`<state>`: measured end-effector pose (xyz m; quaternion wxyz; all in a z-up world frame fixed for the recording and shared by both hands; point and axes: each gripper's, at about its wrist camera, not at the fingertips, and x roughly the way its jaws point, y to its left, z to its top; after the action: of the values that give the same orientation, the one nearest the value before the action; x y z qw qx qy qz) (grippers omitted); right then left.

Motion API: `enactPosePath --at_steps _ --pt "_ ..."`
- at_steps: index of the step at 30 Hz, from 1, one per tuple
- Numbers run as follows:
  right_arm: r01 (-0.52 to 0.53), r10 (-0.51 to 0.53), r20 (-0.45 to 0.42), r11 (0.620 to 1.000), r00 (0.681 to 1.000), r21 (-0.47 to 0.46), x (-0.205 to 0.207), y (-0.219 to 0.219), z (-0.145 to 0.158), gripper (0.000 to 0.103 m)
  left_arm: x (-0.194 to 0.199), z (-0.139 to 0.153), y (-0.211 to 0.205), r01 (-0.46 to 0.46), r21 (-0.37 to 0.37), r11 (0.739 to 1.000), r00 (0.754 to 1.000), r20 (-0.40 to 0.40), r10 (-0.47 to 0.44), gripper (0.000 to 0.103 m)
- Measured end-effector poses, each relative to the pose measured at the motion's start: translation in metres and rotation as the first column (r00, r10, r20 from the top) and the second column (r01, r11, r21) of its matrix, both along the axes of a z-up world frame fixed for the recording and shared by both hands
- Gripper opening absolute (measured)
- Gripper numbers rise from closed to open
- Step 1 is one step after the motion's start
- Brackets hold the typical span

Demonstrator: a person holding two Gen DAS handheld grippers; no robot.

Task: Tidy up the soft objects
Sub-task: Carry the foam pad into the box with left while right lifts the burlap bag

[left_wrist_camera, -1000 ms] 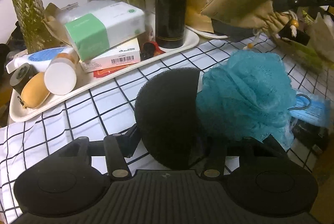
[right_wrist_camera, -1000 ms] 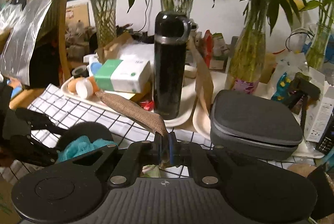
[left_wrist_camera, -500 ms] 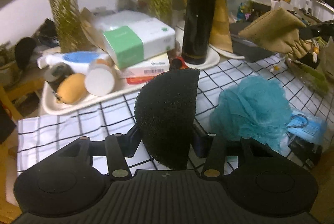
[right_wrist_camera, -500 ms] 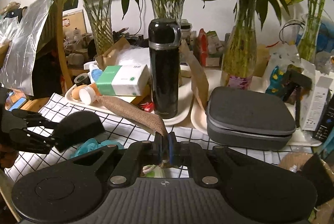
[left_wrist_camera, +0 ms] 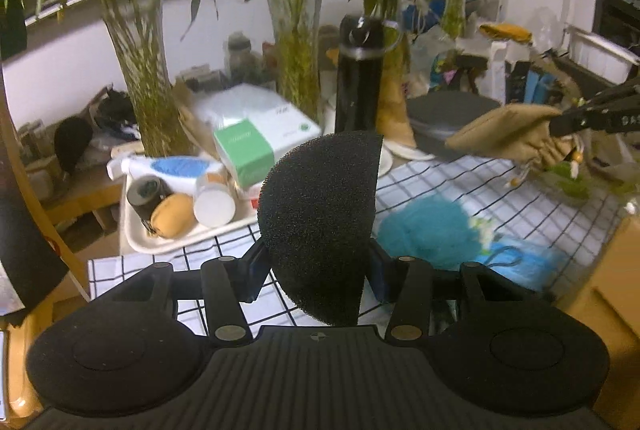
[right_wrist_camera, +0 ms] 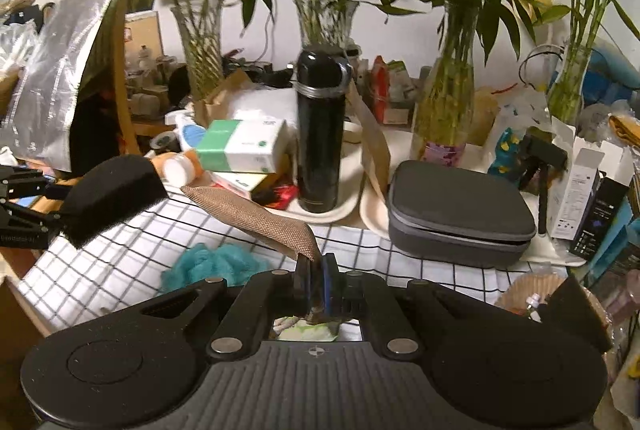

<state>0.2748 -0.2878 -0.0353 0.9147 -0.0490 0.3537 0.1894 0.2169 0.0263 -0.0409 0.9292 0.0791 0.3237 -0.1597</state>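
Note:
My left gripper (left_wrist_camera: 316, 270) is shut on a black half-round sponge (left_wrist_camera: 320, 222) and holds it up above the checked cloth (left_wrist_camera: 500, 189). The same sponge (right_wrist_camera: 112, 193) shows at the left of the right wrist view. A teal mesh bath pouf (left_wrist_camera: 424, 234) lies on the cloth below and to the right of the sponge; the pouf (right_wrist_camera: 216, 266) also appears in the right wrist view. My right gripper (right_wrist_camera: 316, 282) is shut on a tan fabric drawstring pouch (right_wrist_camera: 256, 222), lifted over the cloth. That pouch (left_wrist_camera: 508, 133) hangs at the right in the left wrist view.
A white tray (left_wrist_camera: 160, 246) holds a green-and-white box (left_wrist_camera: 256, 145), bottles and tubes. A tall black flask (right_wrist_camera: 320, 133) stands on it. A grey zip case (right_wrist_camera: 460, 209) sits at the right, with glass vases of bamboo (right_wrist_camera: 444, 109) behind. A cardboard box (left_wrist_camera: 608, 278) borders the cloth.
My left gripper has risen with the black sponge, away from the teal pouf, which stays on the cloth. My right gripper has lifted a little with the tan pouch.

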Motion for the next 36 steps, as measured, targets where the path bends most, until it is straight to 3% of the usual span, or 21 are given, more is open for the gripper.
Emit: enactPosePath --at_steps 6,18,36 --pt "-0.039 0.04 0.024 0.999 0.999 -0.038 -0.028 0.007 0.019 0.008 -0.025 0.028 -0.004 -0.005 -0.02 1.0 1.0 -0.004 0.005 0.049" --pt "-0.051 0.052 0.056 0.998 0.997 -0.022 -0.082 0.004 0.051 0.008 -0.08 0.064 -0.011 0.036 -0.062 0.997 0.999 0.007 -0.035 0.049" --pt "-0.057 0.056 0.061 0.998 0.997 0.018 -0.137 -0.007 0.067 0.008 -0.14 0.051 -0.03 0.206 -0.066 0.976 0.976 -0.057 -0.21 0.05"
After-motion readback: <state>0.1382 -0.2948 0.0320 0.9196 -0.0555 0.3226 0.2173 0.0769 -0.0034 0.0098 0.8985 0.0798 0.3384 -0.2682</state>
